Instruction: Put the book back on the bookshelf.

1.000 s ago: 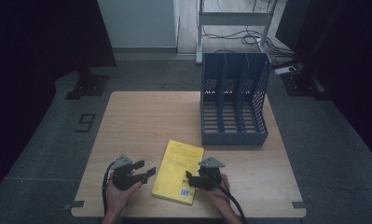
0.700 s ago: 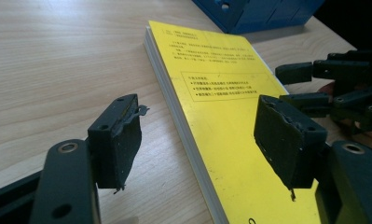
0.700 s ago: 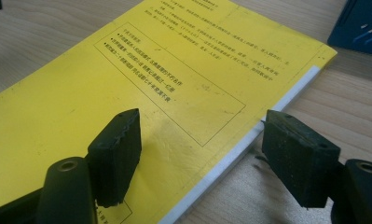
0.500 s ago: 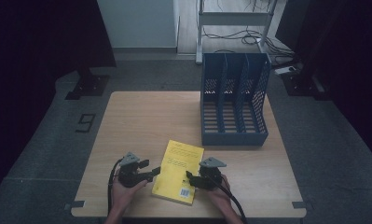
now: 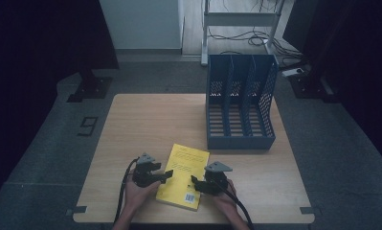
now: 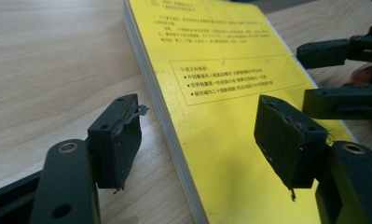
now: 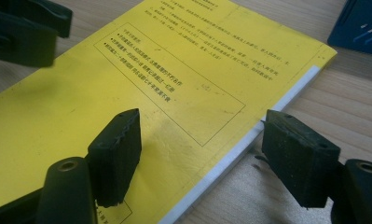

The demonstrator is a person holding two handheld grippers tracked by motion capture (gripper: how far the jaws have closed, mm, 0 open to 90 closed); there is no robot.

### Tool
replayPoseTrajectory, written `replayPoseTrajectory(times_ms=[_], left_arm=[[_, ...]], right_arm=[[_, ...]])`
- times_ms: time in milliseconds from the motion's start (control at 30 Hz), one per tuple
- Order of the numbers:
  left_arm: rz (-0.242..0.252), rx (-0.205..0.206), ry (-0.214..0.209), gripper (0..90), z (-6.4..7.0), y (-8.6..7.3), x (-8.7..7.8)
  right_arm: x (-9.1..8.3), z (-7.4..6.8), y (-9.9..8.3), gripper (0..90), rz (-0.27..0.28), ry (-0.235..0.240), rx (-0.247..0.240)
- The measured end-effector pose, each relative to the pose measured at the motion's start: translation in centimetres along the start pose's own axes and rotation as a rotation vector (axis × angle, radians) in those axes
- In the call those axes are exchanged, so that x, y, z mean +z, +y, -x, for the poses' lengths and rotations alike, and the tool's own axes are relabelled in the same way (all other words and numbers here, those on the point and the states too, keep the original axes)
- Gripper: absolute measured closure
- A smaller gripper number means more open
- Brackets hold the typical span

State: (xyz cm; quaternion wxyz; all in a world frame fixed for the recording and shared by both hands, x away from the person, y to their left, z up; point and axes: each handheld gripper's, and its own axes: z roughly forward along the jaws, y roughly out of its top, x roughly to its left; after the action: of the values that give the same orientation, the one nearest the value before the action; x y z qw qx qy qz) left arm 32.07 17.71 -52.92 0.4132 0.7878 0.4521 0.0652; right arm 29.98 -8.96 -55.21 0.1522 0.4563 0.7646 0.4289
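Paperback stock and a glossy yellow cover mark the book (image 5: 184, 176), which is laid flat near the front edge of the pale wood-grain table (image 5: 145, 124), below the blue slatted file rack (image 5: 240, 108); it is flanked by the left tongs (image 5: 165, 175) and right tongs (image 5: 194, 182), presumably so both long edges can be gripped. Seen from the left gripper view, the left tongs (image 6: 197, 140) are spread wide astride the white page edge. Seen from the right gripper view, the right tongs (image 7: 202, 154) are likewise wide, empty, straddling the opposite edge.
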Motion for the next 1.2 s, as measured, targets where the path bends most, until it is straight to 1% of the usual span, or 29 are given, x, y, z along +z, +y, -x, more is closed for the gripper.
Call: replayPoseTrajectory(times_ms=[67, 100, 133, 200, 233, 267, 367, 533, 700, 833, 967, 1100, 1200], left_arm=[[-0.005, -0.001, 0.000, 31.6, 0.0, -0.1, 0.2], [-0.023, 0.014, 0.004, 31.6, 0.1, -0.3, 0.6], [-0.025, 0.016, 0.004, 31.6, 0.1, -0.4, 0.8], [-0.038, 0.023, -0.001, 32.3, 0.0, -0.5, 1.2], [-0.042, 0.020, -0.008, 32.1, -0.1, -0.5, 1.4], [-0.037, 0.012, -0.016, 31.7, -0.1, -0.5, 1.5], [-0.034, 0.008, -0.015, 32.1, -0.1, -0.4, 1.6], [-0.034, 0.010, -0.018, 32.2, -0.1, -0.5, 1.6], [-0.028, 0.018, -0.024, 33.2, 0.3, -0.5, 1.9], [-0.031, 0.026, -0.013, 32.1, 0.6, -0.4, 2.0], [-0.025, 0.005, -0.006, 32.3, 0.7, -0.4, 1.9], [-0.020, -0.005, 0.000, 33.2, 0.8, -0.3, 1.8], [-0.015, -0.005, 0.006, 33.7, 1.0, -0.3, 1.7]], right_arm=[[0.0, 0.0, 0.0, 28.1, 0.000, 0.000, 0.001], [0.0, 0.0, 0.0, 28.1, 0.000, 0.000, 0.002], [0.0, 0.0, 0.0, 28.1, -0.001, 0.000, 0.003], [0.0, 0.0, 0.0, 28.1, 0.000, -0.001, 0.006], [0.0, 0.0, 0.0, 28.2, 0.000, -0.003, 0.007], [0.0, -0.1, 0.0, 28.2, 0.002, -0.005, 0.006], [0.0, -0.2, 0.0, 28.5, 0.004, -0.011, -0.002], [0.0, -0.1, 0.0, 28.2, 0.003, -0.010, 0.001], [0.0, -0.1, 0.0, 28.0, 0.002, -0.009, 0.005], [0.0, -0.1, 0.0, 27.9, 0.002, -0.009, 0.007], [0.1, -0.1, 0.0, 27.8, 0.003, -0.012, 0.005], [0.1, -0.1, 0.0, 27.8, 0.003, -0.012, 0.005], [0.1, -0.1, 0.0, 27.8, 0.003, -0.012, 0.006]])
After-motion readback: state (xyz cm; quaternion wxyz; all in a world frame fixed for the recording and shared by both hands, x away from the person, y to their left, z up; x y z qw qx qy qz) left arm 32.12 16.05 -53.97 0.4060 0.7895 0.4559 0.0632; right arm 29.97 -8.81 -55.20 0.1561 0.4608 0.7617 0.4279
